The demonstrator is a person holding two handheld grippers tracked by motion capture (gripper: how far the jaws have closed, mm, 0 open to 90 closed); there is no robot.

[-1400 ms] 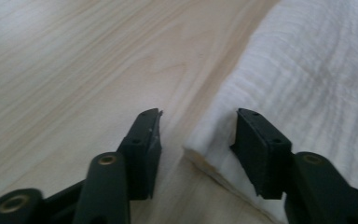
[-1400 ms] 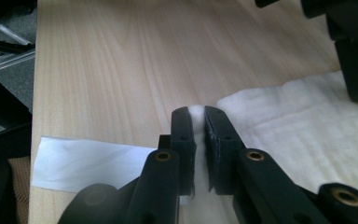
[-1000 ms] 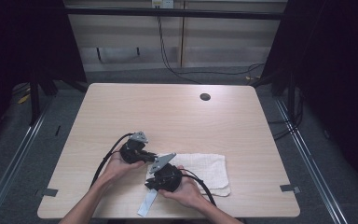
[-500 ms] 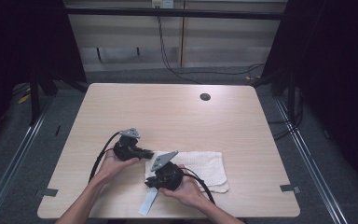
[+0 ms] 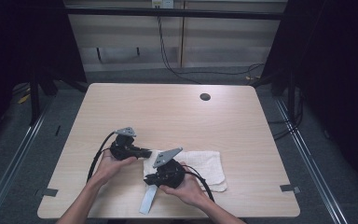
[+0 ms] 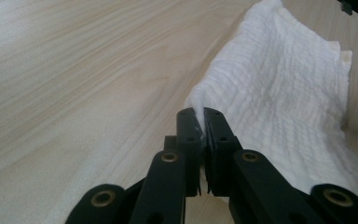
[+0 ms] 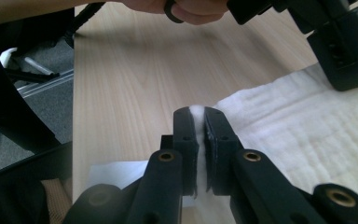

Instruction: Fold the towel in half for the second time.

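A white textured cloth (image 5: 205, 165) lies flat on the pale wooden table (image 5: 177, 116), near the front. My left gripper (image 5: 148, 152) points right, and in the left gripper view it (image 6: 204, 114) is shut on a raised corner of the cloth (image 6: 284, 93). My right gripper (image 5: 148, 179) sits just in front of it and points left. In the right gripper view it (image 7: 196, 112) is shut on the cloth's (image 7: 307, 135) edge, with the left gripper (image 7: 347, 79) close by at the upper right. A hand holds each gripper.
A white strip (image 5: 147, 200) lies at the table's front edge below the right gripper. A dark round hole (image 5: 205, 97) is at the table's back right. Black cables trail from both grippers. Floor rails run along both sides of the table.
The left gripper has shifted a little to the left, still closed on the cloth corner. The right gripper and the cloth's far part have stayed where they were.
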